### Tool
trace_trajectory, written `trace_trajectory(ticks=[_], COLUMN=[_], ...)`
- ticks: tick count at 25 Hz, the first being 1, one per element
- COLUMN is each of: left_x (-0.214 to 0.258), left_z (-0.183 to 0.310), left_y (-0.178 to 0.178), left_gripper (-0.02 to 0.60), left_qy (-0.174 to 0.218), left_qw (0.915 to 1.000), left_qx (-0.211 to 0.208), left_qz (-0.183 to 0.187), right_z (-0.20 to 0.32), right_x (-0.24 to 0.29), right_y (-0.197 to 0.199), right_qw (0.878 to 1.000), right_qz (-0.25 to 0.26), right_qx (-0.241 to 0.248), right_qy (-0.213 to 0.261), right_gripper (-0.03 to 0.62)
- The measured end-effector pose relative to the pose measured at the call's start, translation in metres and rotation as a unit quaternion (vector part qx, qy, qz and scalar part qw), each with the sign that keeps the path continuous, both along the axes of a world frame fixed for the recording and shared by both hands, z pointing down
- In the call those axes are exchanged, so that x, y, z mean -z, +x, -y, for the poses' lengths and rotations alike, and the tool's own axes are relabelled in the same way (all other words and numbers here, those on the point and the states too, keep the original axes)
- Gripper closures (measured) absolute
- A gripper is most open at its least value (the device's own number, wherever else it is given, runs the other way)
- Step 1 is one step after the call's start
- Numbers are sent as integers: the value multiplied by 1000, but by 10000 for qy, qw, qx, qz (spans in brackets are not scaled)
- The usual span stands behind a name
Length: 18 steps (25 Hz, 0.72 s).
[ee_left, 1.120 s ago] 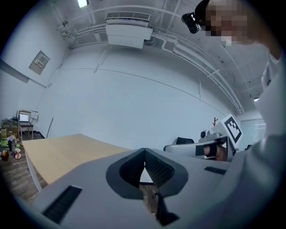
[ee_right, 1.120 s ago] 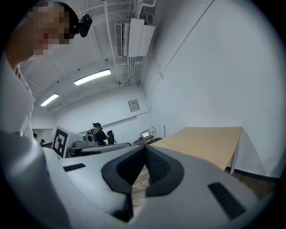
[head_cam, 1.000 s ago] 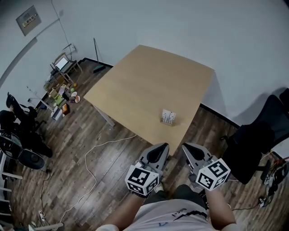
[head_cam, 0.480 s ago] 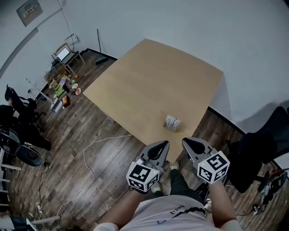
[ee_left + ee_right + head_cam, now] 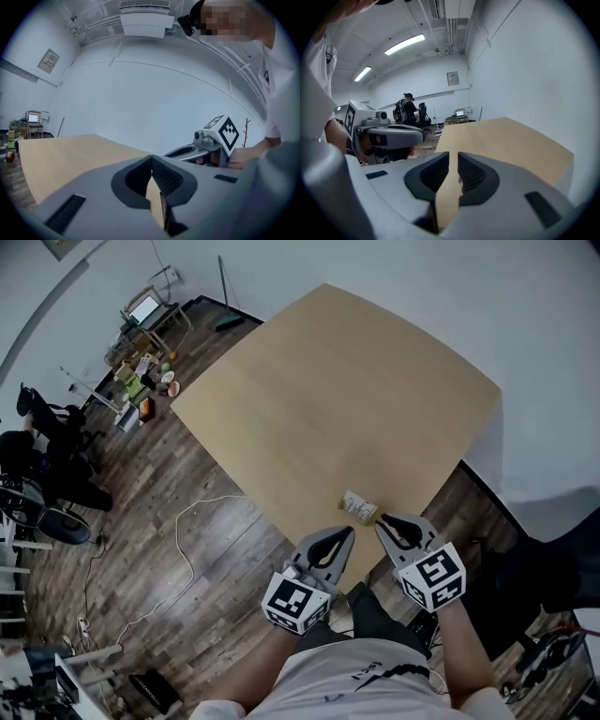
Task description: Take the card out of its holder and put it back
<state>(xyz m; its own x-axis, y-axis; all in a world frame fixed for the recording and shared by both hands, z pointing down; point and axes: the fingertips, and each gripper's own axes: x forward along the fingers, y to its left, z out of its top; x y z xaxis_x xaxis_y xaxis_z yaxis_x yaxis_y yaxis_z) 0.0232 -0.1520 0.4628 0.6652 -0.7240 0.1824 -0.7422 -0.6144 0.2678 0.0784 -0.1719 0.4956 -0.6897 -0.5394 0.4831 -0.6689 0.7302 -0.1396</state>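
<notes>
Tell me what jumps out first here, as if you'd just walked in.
The small card holder sits alone near the front edge of the wooden table. Right by it, the left tongs and right tongs point toward it, both empty.

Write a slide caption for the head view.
Left gripper and right gripper poised at the table edge, just short of the card holder.

A: Head view?
B: High overhead, facing steeply down at the pale wooden square table (image 5: 356,381).
A: Gripper views?
B: Low at its edge, looking across the same tabletop; one catches the right hand-held gripper (image 5: 171,153), the other the left hand-held gripper (image 5: 419,136).
</notes>
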Motion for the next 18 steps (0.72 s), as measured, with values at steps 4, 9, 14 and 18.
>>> trace_trajectory(ticks=[4, 9, 14, 18], left_x=[-15, -35, -54, -66], left_z=[24, 36, 38, 41], left_y=[0, -5, -9, -10], left_gripper=[568, 568, 568, 568], left_qy=[-93, -279, -386, -459], left_qw=[9994, 9980, 9968, 9962], left_qx=[335, 557, 701, 736], left_qz=[0, 76, 76, 64], right_z=[18, 34, 40, 46], right_x=[-37, -77, -113, -132], right_y=[2, 0, -3, -5], right_qw=[9984, 9946, 9890, 9856], right_qz=[-307, -547, -916, -1037], right_qx=[414, 671, 858, 922], right_qy=[-245, -570, -777, -970], right_gripper=[517, 508, 494, 490])
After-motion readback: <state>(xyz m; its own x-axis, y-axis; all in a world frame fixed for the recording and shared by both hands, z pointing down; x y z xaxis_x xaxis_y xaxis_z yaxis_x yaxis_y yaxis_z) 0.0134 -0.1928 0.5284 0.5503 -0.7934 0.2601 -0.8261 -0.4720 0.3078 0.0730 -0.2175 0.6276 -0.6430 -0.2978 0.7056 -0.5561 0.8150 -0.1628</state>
